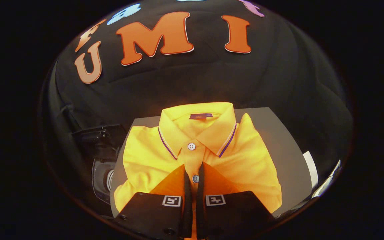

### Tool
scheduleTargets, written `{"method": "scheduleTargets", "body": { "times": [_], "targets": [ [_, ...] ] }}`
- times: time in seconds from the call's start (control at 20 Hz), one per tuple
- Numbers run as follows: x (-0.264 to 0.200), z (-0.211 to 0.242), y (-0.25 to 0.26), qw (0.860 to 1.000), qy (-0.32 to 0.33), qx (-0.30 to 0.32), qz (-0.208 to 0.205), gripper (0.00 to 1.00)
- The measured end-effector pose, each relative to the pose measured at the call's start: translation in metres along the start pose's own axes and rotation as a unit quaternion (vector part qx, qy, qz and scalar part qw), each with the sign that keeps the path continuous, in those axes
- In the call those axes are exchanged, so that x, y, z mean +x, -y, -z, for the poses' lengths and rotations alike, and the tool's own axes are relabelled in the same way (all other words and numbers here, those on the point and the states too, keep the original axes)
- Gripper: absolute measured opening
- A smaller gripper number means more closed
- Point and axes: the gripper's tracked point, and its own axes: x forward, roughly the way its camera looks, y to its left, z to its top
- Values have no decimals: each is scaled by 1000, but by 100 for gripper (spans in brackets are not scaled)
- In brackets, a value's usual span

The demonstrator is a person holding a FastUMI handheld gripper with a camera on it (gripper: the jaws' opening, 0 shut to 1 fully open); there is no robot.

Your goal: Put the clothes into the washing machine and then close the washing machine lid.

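A folded yellow polo shirt (245,160) with a purple-striped collar lies on a grey board (278,133). My gripper (194,166) is low over the shirt's front, just below the collar. Its two fingers stand almost together, a narrow strip of the button placket pinched in the slit between them. One button sits between the fingertips and another just ahead of them. The shirt still lies flat and neat. To the left of the board, lower down, is the dark washing machine (102,173) with its lid (98,135) raised and the round opening showing.
The grey board's right part is bare beyond the shirt. White sheets (312,170) lie past the board's right edge. The black cloth wall stands close behind the board and the washing machine.
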Motion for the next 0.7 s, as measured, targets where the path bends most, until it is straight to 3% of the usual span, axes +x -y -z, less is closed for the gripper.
{"method": "scheduleTargets", "body": {
  "times": [0.1, 0.2, 0.4, 0.55, 0.7],
  "targets": [
    [1, -3, -1, 1000, 15, 21, -4, 13],
    [-1, -4, -2, 994, 28, 100, -23, 8],
    [-16, -8, -2, 968, 90, 225, -66, 8],
    [-25, -18, -6, 964, 171, 192, -69, 8],
    [-68, -21, -26, 957, 218, 168, -96, 8]
  ]
}}
